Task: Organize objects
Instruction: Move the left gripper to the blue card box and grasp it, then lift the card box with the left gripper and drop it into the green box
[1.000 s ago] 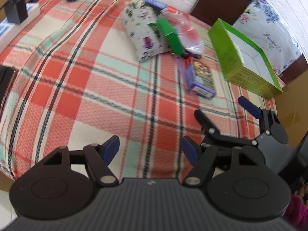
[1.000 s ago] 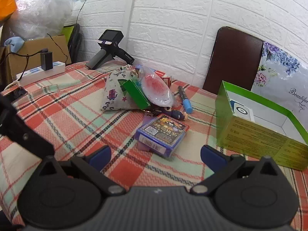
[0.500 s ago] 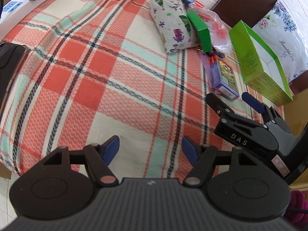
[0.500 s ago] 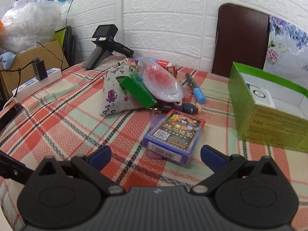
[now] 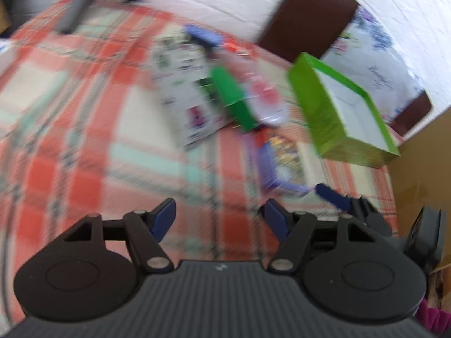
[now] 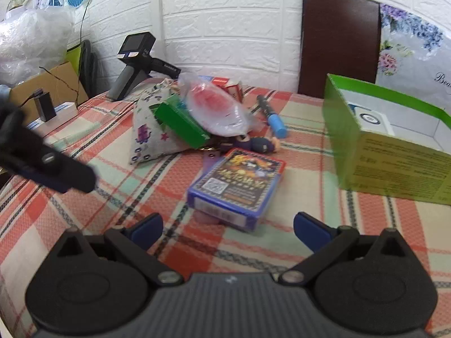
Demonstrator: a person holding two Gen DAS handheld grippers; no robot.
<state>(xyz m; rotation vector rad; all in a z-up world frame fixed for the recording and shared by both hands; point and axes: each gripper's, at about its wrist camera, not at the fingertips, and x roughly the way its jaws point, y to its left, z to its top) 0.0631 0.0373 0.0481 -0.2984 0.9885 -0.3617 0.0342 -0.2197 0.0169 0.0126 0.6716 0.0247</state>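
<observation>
Cards first, we judge: the card box (image 6: pixel 236 187) lies mid-frame on the bench (image 6: pixel 296 242), squarely ahead of our released right claw (image 6: pixel 228 229). Our left claw (image 5: pixel 220 219), also released, idles lower centre; the green box (image 6: pixel 394 166) waits right.

Desk (image 6: pixel 310 225): carries everything.
Card box (image 6: pixel 236 187): near centre.
Open box (image 6: pixel 394 152): right of the card box.
Pouch (image 6: pixel 149 132): far left of the card box, touching the small box (image 6: pixel 180 125).
Bag (image 6: pixel 217 109): on the small box.
Pen (image 6: pixel 272 115): right of the bag.
</observation>
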